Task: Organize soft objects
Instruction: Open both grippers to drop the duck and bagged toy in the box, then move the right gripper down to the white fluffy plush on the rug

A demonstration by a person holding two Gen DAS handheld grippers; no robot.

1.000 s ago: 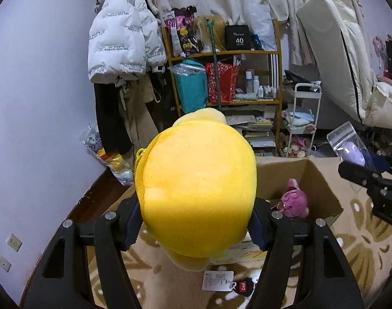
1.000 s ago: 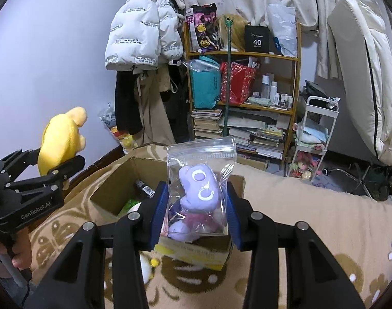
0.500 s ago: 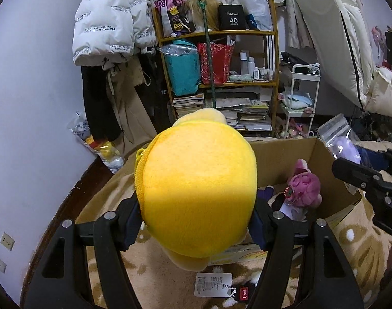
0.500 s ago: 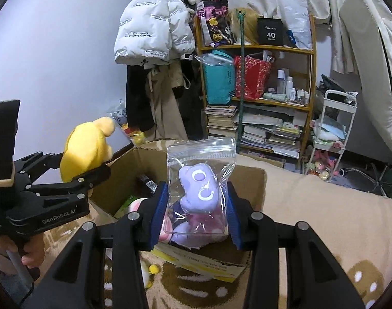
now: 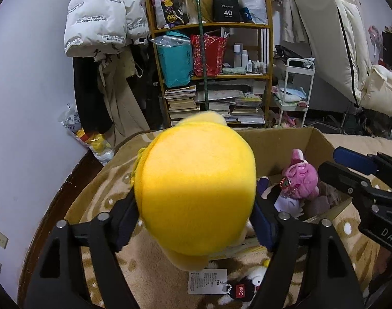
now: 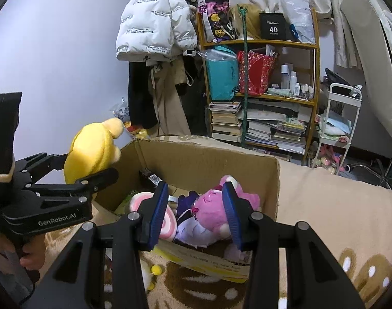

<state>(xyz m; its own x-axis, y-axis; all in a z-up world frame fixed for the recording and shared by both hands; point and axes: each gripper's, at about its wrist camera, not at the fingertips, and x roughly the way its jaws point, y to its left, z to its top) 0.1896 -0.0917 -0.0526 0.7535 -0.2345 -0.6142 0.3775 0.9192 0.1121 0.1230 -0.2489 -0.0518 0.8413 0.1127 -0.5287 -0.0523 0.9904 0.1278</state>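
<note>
Pinching a yellow plush toy (image 5: 196,193) by its sides, the left gripper (image 5: 196,221) holds it above the blanket at the near left corner of the cardboard box (image 6: 196,159). Seen from the right wrist, the plush (image 6: 93,154) has its long axis tilted, its rounded base toward the gripper and its paler tip pointing up and away (toward the bookshelf (image 6: 260,90)). A paper tag (image 5: 207,280) hangs below it. The right gripper (image 6: 196,211) is spread and empty over the box's near edge. Inside the box lie a pink plush (image 6: 214,213) and a pink-and-white striped plush (image 6: 149,206), touching each other.
</note>
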